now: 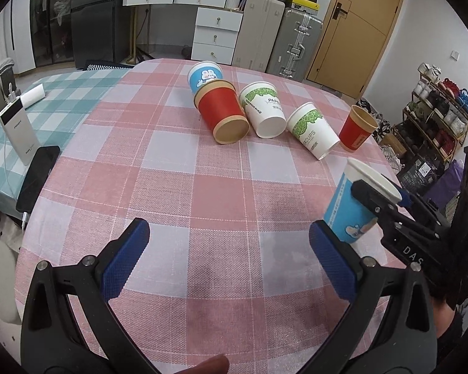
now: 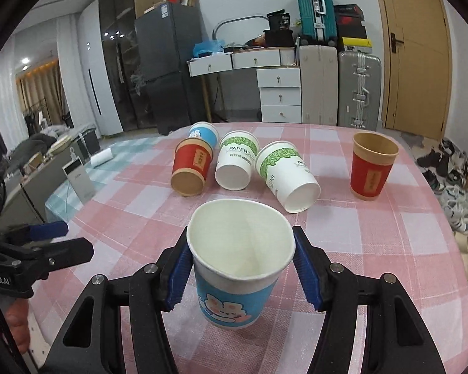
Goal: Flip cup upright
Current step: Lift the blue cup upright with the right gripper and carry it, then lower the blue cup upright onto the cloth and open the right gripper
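Right gripper [image 2: 240, 268] clamped on the blue cup [image 2: 238, 265], mouth up, blue pads pressing its sides just below the rim. The cup is a paper one: white inside, blue wall, cartoon rabbit print near its base. It sits nearer the camera than the lying cups, close above or on the checked desk [image 2: 374, 249]; contact cannot be told. Beyond it, a red cup [image 2: 371, 168] stands upright. Left gripper [image 1: 227, 261] hangs spread apart, holding nothing.
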The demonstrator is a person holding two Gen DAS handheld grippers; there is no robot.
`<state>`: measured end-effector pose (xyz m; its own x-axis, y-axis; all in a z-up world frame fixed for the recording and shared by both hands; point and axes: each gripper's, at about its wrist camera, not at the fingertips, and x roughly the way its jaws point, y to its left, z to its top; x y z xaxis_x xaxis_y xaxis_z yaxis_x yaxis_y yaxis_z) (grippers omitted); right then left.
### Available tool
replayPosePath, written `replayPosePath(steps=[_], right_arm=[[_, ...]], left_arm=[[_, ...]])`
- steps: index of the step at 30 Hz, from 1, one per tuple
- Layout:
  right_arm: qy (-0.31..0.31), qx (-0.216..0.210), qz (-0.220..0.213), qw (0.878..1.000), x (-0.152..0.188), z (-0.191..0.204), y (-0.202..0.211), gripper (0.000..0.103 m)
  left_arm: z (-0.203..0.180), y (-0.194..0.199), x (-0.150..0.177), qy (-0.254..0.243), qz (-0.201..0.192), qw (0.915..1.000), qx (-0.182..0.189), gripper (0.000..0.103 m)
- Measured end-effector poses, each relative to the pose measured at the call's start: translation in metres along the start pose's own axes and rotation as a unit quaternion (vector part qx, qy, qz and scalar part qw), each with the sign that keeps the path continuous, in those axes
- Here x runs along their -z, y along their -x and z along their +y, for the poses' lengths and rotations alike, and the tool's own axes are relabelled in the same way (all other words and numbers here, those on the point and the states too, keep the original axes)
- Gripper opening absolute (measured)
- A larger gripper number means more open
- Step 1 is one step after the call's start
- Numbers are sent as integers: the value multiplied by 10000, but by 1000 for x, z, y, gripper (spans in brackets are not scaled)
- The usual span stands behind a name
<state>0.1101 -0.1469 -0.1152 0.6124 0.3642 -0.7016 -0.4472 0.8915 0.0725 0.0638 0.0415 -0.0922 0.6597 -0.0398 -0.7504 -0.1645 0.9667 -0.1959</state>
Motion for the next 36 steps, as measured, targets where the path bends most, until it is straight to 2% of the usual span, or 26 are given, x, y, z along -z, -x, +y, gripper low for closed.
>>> replayPosePath(steps=[7, 10, 15, 19, 22, 24, 26, 31, 34, 36], right_arm=[[163, -262, 2, 9995, 18, 19, 20, 61], [387, -172, 21, 9991, 27, 27, 23, 61], [462, -264, 42, 9986, 36, 34, 26, 61], [563, -216, 84, 9981, 42, 38, 30, 64], [489, -317, 276, 9979, 46, 38, 29, 72], [441, -285, 413, 9978, 52, 38, 28, 84], [413, -271, 426, 9979, 59, 38, 32, 90], [310, -203, 467, 9982, 69, 30, 54, 94], [-6, -286, 260, 9993, 64, 16, 76, 95], [-163, -276, 21, 9995, 56, 10, 94, 100]], left_arm=[[7, -6, 3, 69, 93, 9999, -58, 102], [9, -3, 3, 90, 68, 9999, -41, 102], [7, 2, 5, 48, 59, 9999, -66, 102], [8, 9, 7, 59, 32, 9999, -79, 102], [8, 15, 8, 57, 0, 9999, -103, 102], [7, 20, 9, 65, -23, 9999, -94, 102], [6, 24, 10, 56, -38, 9999, -109, 102], [2, 33, 14, 31, -82, 9999, -104, 102], [-4, 38, 16, -21, -89, 9999, -135, 102], [-9, 43, 17, -89, -131, 9998, -102, 102]])
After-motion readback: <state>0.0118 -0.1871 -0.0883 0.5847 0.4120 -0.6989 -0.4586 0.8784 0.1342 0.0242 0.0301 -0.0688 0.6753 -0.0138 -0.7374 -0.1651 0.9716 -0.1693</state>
